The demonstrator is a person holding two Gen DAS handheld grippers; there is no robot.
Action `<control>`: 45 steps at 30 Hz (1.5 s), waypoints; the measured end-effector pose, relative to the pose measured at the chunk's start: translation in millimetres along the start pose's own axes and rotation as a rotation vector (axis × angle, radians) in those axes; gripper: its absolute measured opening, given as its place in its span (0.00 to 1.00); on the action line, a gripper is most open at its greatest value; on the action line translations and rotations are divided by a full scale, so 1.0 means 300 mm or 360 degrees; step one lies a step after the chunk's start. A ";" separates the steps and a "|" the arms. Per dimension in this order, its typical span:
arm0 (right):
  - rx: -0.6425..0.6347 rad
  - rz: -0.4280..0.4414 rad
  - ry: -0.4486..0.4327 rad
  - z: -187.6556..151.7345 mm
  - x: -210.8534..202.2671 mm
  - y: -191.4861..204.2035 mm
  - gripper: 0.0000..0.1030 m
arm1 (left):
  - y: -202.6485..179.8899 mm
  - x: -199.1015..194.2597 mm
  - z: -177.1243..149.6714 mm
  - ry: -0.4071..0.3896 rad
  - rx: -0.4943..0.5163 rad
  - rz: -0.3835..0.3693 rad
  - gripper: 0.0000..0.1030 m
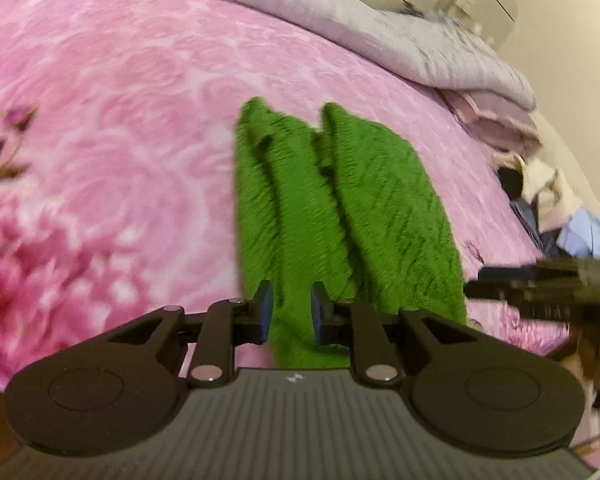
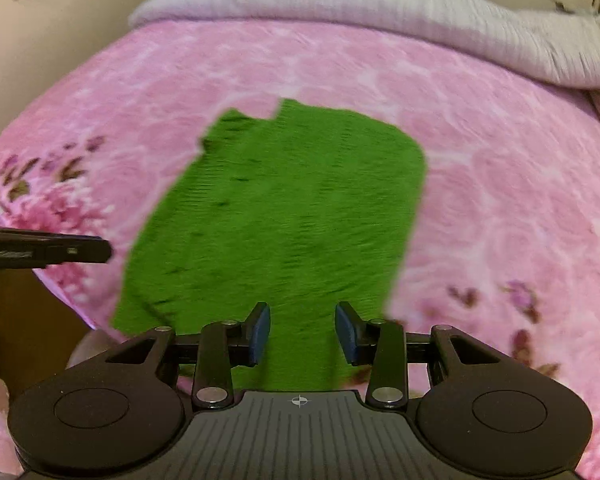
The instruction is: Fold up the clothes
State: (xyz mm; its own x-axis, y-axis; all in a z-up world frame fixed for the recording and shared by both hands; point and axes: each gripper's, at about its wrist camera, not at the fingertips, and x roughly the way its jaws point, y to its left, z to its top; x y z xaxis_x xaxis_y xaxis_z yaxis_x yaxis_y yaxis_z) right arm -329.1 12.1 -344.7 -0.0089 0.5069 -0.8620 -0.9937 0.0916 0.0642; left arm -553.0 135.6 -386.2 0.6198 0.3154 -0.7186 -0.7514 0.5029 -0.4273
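Note:
A green knitted garment (image 1: 340, 208) lies on a pink flowered bedspread (image 1: 120, 120), bunched into long folds in the left wrist view. In the right wrist view the garment (image 2: 284, 208) looks flat and roughly rectangular. My left gripper (image 1: 291, 308) has its jaws narrowly apart around a fold at the garment's near end; a firm grip cannot be confirmed. My right gripper (image 2: 302, 330) is open over the garment's near edge with cloth between the pads. Each gripper shows at the edge of the other view: the right one (image 1: 540, 280), the left one (image 2: 48, 250).
A grey-lilac quilt (image 2: 380, 12) is heaped along the far side of the bed. A pile of other clothes (image 1: 548, 200) lies at the bed's right edge. A beige wall stands behind. The bed's near edge drops off beside the left gripper.

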 end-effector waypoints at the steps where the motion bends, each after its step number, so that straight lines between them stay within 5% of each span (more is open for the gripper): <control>1: 0.0029 0.0009 0.0014 0.029 0.004 -0.043 0.39 | -0.015 0.022 0.027 0.0012 0.0031 -0.0009 0.15; 6: 0.0196 0.0124 0.0012 0.156 0.055 -0.218 0.39 | -0.083 0.144 0.172 0.0078 0.0152 -0.0058 0.18; 16: 0.0310 0.0255 0.0045 0.356 0.264 -0.353 0.39 | -0.077 0.379 0.377 0.0170 0.0094 -0.0050 0.27; 24: 0.0297 0.0290 0.0009 0.343 0.307 -0.358 0.39 | -0.050 0.492 0.389 0.0201 -0.0035 -0.0194 0.29; 28: 0.0290 0.0291 -0.0007 0.340 0.312 -0.357 0.39 | -0.056 0.484 0.380 0.0168 -0.0028 -0.0256 0.12; 36: 0.0243 0.0270 0.0004 0.352 0.319 -0.332 0.39 | -0.032 0.477 0.378 0.0157 -0.0077 -0.0273 0.12; 41: 0.0340 0.0311 -0.0047 0.342 0.285 -0.390 0.39 | -0.008 0.498 0.374 0.0171 -0.0140 -0.0277 0.23; 45: 0.0443 0.0241 -0.0083 0.323 0.257 -0.470 0.39 | 0.012 0.499 0.362 0.0145 -0.0178 -0.0334 0.14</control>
State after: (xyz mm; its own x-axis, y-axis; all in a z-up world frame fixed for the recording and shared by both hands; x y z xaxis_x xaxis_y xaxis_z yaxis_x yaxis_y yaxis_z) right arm -179.0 121.4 -371.5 -0.1416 0.5755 -0.8055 -0.9127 0.2392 0.3313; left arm -438.1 272.1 -435.7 0.7455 0.1373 -0.6522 -0.6321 0.4560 -0.6266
